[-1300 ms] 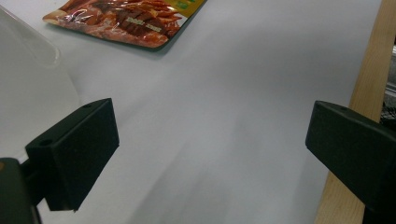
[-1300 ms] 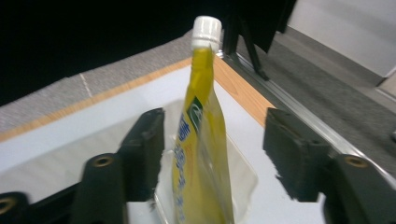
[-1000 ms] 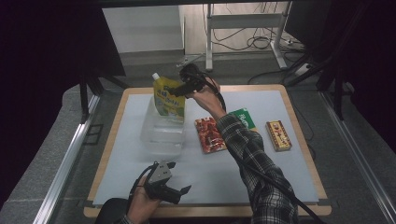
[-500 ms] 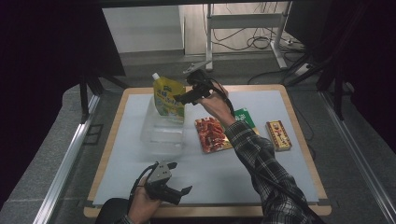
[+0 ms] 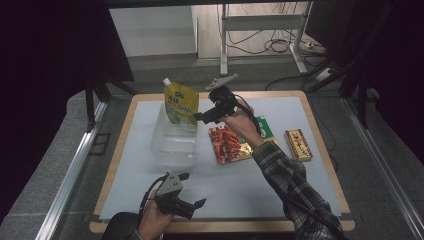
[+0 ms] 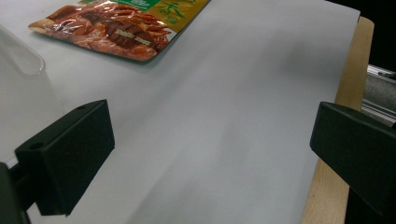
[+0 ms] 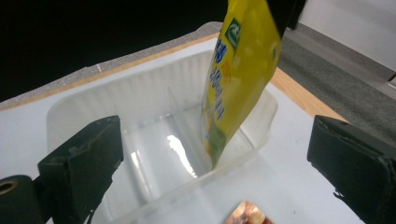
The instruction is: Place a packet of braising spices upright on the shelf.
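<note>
High view: the right tongs (image 5: 199,118), having just been opening, are backing away from the yellow pouch (image 5: 180,102), nothing between their jaws. It is now standing in the clear tray (image 5: 172,145), so placement looks done. The left tongs (image 5: 192,205) are waiting, jaws apart.

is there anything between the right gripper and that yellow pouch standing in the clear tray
Nothing visible. The right gripper hangs beside the yellow pouch, jaws open, having just been opening, with nothing between them. The pouch stands in the clear tray, leaning on its far wall, with bare air between it and the jaws.
</note>
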Available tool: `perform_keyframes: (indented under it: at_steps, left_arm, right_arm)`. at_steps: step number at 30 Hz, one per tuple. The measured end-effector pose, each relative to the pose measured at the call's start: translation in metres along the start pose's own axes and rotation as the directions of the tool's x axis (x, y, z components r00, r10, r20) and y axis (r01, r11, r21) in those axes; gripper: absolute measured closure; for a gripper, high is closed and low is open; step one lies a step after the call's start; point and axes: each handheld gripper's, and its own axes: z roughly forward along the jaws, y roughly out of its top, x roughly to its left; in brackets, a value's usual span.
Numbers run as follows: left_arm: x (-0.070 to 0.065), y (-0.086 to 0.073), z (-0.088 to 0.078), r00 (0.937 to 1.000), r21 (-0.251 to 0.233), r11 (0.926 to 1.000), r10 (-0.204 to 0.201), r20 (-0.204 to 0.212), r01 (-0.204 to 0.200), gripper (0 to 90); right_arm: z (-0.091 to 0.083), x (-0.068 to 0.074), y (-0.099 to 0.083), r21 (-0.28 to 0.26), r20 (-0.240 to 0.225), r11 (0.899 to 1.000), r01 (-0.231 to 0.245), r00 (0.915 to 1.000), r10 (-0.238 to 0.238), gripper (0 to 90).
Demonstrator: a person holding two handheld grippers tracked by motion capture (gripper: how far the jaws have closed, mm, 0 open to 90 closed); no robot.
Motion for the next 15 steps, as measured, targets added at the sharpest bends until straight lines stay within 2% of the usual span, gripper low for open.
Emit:
perform_keyframes:
  at_steps: [6, 15]
  left_arm:
    - [0.001, 0.000, 0.000, 0.9999, -0.014, 0.9998, -0.016, 0.005, 0.016, 0.0]
    - [0.000, 0.000, 0.003, 0.9998, 0.009, 1.0000, 0.004, -0.017, -0.004, 0.0]
  right_arm:
    - [-0.012, 0.005, -0.017, 0.002, -0.015, 1.000, 0.001, 0.9999, -0.001, 3.4]
    - [-0.030, 0.011, -0.041, -0.020, -0.019, 1.000, -0.003, 0.9998, 0.002, 3.3]
